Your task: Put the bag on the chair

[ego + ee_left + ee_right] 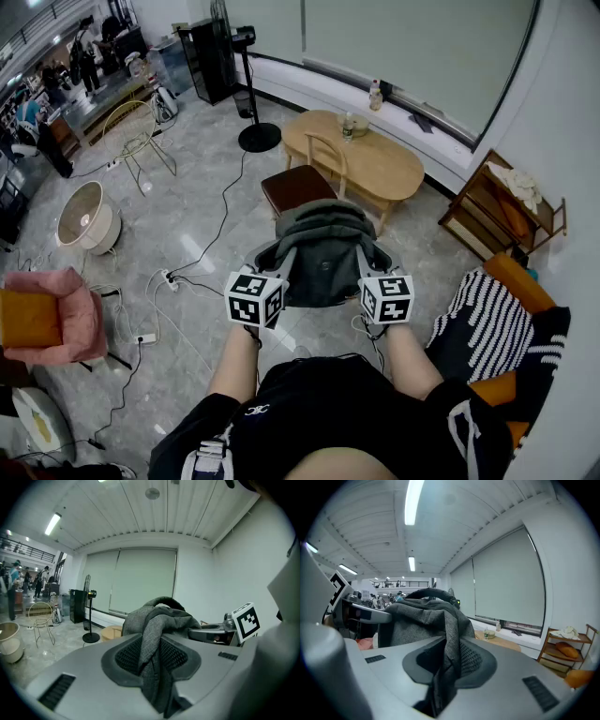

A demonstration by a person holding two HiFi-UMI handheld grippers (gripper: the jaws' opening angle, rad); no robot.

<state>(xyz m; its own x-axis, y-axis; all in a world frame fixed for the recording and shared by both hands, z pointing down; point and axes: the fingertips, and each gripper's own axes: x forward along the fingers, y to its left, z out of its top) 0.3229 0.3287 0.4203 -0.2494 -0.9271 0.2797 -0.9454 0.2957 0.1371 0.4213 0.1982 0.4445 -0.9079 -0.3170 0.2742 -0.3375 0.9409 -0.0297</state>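
Note:
A grey fabric bag [323, 251] hangs in the air in front of me, held up from both sides. My left gripper [281, 261] is shut on a fold of the bag [154, 620] at its left edge; the cloth is pinched between the pads of the left gripper [152, 667]. On the other side my right gripper [445, 672] is shut on a fold of the bag [424, 618], and it shows in the head view as the right gripper [367, 261]. The chair [298, 187], wooden with a dark brown seat, stands just beyond and below the bag.
An oval wooden table [375, 164] with a bottle stands behind the chair. Cables and a power strip [169, 278] lie on the floor at the left. A pink armchair [52, 314] is at the left, a striped cushion [483, 319] and a wooden shelf [502, 211] at the right.

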